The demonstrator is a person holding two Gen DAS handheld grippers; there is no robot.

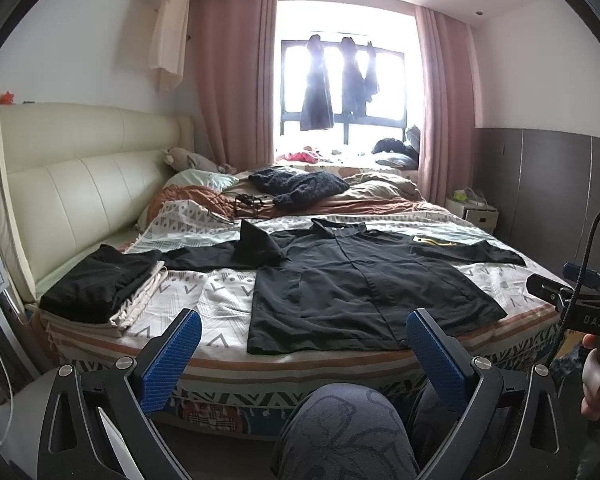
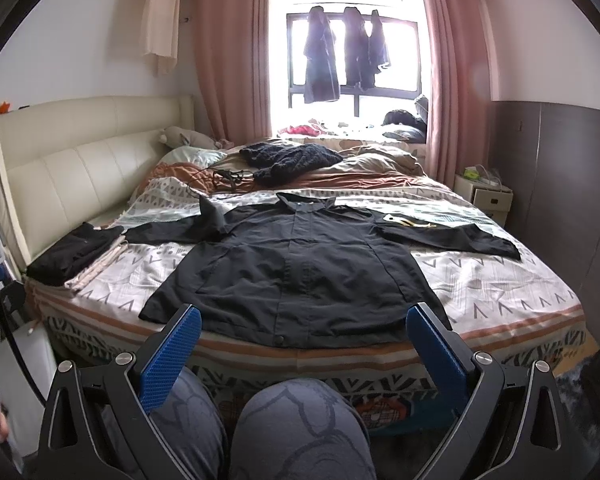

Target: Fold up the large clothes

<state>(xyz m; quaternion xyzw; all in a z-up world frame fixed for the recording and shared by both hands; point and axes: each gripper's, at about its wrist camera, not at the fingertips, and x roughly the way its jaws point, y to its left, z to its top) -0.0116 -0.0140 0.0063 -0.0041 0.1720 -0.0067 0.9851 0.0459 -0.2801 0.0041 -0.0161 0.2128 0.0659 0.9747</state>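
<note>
A black jacket (image 2: 296, 276) lies spread flat, front up, across the near half of the bed (image 2: 512, 292), its hem at the bed's near edge and its collar pointing toward the window (image 2: 352, 52). Both sleeves are stretched out sideways from the jacket; the one toward the headboard (image 2: 60, 168) has a peaked fold standing up near the shoulder. A yellow-and-white label (image 2: 404, 220) rests on the other sleeve, close to the shoulder.

Beside the jacket, toward the headboard, sits a pile of folded clothes (image 2: 76, 256), black on top of pale pink, near the bed's corner. Beyond the jacket's collar, a dark knitted garment (image 2: 288, 160) lies crumpled on the rumpled bedding, with a tangle of black cable (image 2: 224, 178) next to it.

The left gripper (image 1: 300, 356) is held off the bed, short of the jacket's hem, its blue fingers (image 1: 172, 360) spread wide and holding nothing. The right gripper (image 2: 300, 352) hangs likewise before the hem, fingers (image 2: 436, 348) spread apart and empty. The person's knees (image 2: 296, 432) in grey patterned trousers show below both grippers.
</note>
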